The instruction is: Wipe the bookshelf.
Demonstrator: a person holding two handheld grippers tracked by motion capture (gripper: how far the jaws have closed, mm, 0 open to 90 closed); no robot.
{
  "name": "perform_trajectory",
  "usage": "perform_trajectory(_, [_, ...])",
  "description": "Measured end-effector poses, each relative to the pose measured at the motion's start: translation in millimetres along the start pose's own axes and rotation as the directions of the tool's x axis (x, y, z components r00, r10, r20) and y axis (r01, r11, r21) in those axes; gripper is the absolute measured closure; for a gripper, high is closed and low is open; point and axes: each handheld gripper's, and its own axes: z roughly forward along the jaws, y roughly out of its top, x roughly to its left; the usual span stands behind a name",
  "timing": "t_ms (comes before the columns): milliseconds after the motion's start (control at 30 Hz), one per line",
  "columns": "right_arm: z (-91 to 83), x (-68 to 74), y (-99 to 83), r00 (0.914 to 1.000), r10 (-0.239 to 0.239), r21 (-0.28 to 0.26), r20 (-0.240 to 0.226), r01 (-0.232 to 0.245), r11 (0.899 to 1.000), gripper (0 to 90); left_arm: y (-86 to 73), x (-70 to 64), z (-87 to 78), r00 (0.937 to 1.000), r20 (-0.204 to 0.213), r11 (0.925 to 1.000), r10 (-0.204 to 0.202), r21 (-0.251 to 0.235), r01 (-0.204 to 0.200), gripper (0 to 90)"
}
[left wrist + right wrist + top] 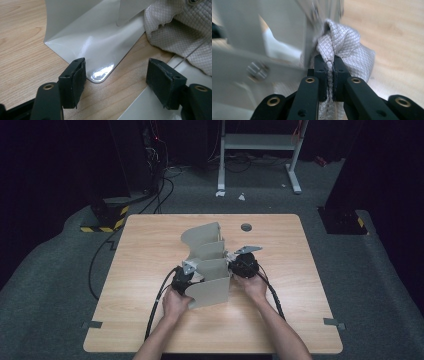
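Note:
A grey-beige file rack (207, 270) with upright dividers stands in the middle of the wooden table (150, 240). My left gripper (191, 270) is at its left side, open; in the left gripper view its jaws (117, 67) straddle a rounded corner of the rack's glossy base plate (95, 42) without touching it. A white quilted cloth (175, 30) lies bunched at the upper right there. My right gripper (231, 260) is at the rack's right side, shut (329, 60) on a fold of that cloth (349, 50), which presses against a rack (282, 22) divider.
A round cable hole (246, 226) sits near the table's far edge. Cables trail from both grippers toward the near edge. On the floor beyond are a white-framed stand (257, 142), black cables (160, 185) and hazard-striped bases (105, 222).

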Motion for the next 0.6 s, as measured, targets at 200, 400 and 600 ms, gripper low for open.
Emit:
perform_trajectory(200, [-13.9, 0.7, 12.5, 0.9999, -0.013, -0.04, 0.002, 0.013, 0.999, 85.3, -0.2, -0.6, 0.0, 1.0, 0.004, 1.0, 0.003, -0.002, -0.003, 32.7])
perform_trajectory(400, [-30.7, 1.2, 24.6, 0.9998, -0.017, -0.104, -0.007, 0.016, 0.994, 85.4, -0.3, -2.0, -0.4, 0.9998, 0.012, 0.9999, 0.013, -0.002, -0.013, 33.6])
perform_trajectory(600, [-41.9, 1.3, 37.4, 0.9996, -0.028, -0.143, -0.008, 0.026, 0.989, 85.4, -0.4, -2.7, -0.5, 0.9998, 0.016, 0.9999, 0.014, -0.002, -0.014, 33.6])
